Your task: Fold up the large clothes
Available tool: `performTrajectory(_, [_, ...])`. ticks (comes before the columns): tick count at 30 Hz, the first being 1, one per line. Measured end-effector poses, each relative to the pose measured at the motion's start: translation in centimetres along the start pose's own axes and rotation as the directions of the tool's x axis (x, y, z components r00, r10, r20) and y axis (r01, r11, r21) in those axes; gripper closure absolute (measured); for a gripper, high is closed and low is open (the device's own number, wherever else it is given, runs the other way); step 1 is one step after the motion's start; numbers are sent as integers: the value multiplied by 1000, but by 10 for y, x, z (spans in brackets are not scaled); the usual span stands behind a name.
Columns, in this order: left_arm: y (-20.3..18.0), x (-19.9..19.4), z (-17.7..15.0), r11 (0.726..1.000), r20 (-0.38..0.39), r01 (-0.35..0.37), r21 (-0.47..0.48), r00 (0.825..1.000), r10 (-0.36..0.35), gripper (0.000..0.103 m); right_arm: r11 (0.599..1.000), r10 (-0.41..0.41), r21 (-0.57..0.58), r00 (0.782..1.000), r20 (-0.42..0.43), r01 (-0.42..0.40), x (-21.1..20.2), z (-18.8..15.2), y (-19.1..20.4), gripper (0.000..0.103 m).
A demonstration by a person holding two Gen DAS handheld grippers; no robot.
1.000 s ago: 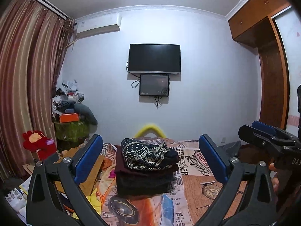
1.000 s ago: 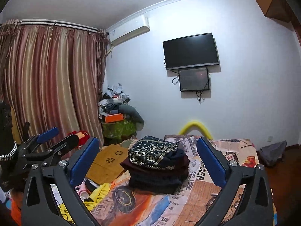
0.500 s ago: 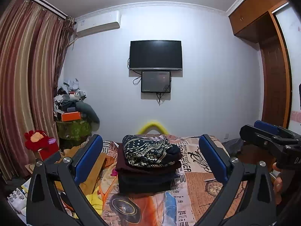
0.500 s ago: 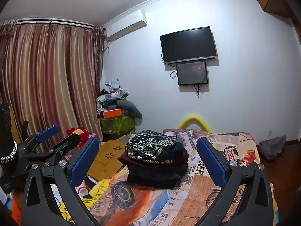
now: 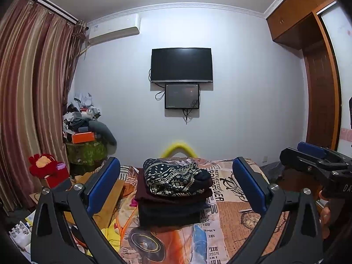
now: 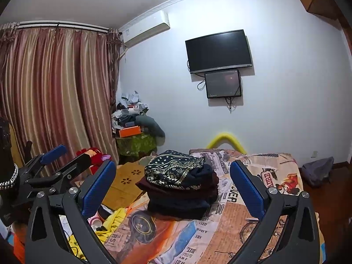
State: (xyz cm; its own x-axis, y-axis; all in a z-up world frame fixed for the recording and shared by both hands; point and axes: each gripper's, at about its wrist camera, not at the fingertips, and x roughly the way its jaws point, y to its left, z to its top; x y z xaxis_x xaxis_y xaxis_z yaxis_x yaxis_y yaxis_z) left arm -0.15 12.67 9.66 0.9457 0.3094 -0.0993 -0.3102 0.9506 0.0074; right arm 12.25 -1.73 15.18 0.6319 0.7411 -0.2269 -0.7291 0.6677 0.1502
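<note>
Both the left hand-held gripper (image 5: 176, 189) and right hand-held gripper (image 6: 172, 189) hang spread and empty, having lifted slightly over the last second from the stack of folded clothes (image 5: 173, 193) mid-bed (image 5: 237, 215), suggesting folding is finished.

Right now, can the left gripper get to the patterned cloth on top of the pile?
Probably yes. The left gripper is held open and empty, aimed straight at the patterned cloth topping the stack of folded clothes; nothing lies between, though it has yet to close the gap.

Folded dark clothes (image 5: 173, 194) stacked, patterned garment (image 6: 173, 171) on top.
</note>
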Motion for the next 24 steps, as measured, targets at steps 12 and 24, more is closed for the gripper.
performTrajectory(12, [0, 0, -2, 1000, 1, -2, -3, 1000, 2, 0, 1000, -2, -5, 1000, -4, 2, 0, 0, 0, 0])
performTrajectory(24, [-1, 1, -4, 1000, -2, 23, -5, 1000, -23, 0, 1000, -20, -16, 1000, 5, 20, -6, 2, 0, 0])
